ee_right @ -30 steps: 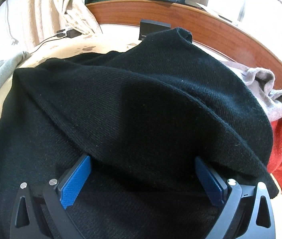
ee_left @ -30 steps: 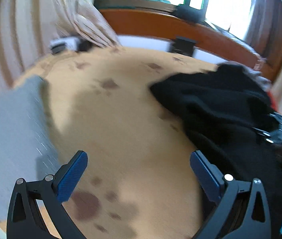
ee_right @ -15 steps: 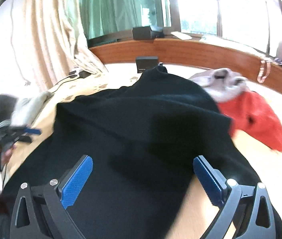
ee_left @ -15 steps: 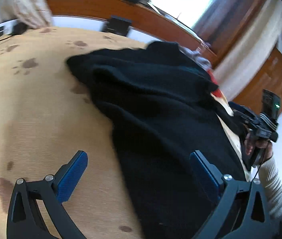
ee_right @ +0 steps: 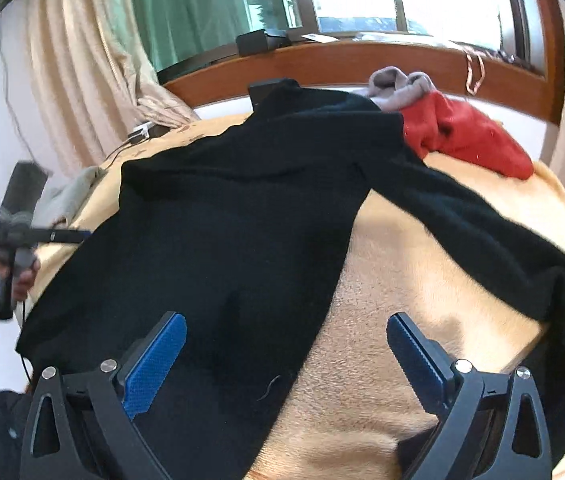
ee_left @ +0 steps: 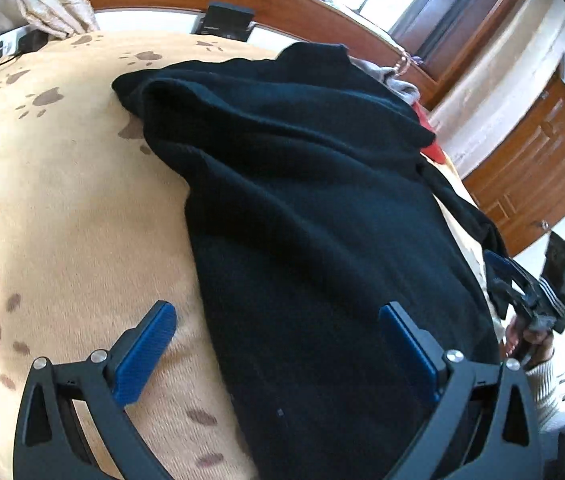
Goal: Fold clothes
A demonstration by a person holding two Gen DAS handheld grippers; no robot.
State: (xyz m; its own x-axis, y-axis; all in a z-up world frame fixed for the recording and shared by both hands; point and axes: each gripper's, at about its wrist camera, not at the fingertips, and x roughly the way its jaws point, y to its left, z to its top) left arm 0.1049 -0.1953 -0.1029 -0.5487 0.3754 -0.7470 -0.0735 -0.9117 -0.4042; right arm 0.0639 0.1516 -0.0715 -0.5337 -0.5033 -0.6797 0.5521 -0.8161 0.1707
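A black knit sweater (ee_left: pixel 302 200) lies spread on the tan paw-print blanket (ee_left: pixel 62 184) of a bed; it also shows in the right wrist view (ee_right: pixel 222 232), one sleeve trailing right toward the bed edge. My left gripper (ee_left: pixel 278 344) is open above the sweater's left hem edge, holding nothing. My right gripper (ee_right: pixel 286 352) is open above the sweater's right hem edge, holding nothing. The right gripper also appears in the left wrist view (ee_left: pixel 522 292), the left one in the right wrist view (ee_right: pixel 22 236).
A red garment (ee_right: pixel 466 140) and a grey garment (ee_right: pixel 398 88) lie at the far side by the wooden headboard (ee_right: pixel 362 64). Another grey garment (ee_right: pixel 70 192) lies at the left. A black box (ee_left: pixel 226 20), cables, curtains and a window stand behind.
Both grippers have drawn back toward the sweater's near hem. The left swung right from the bare blanket to the sweater; the right rose off the sweater, which now shows spread out.
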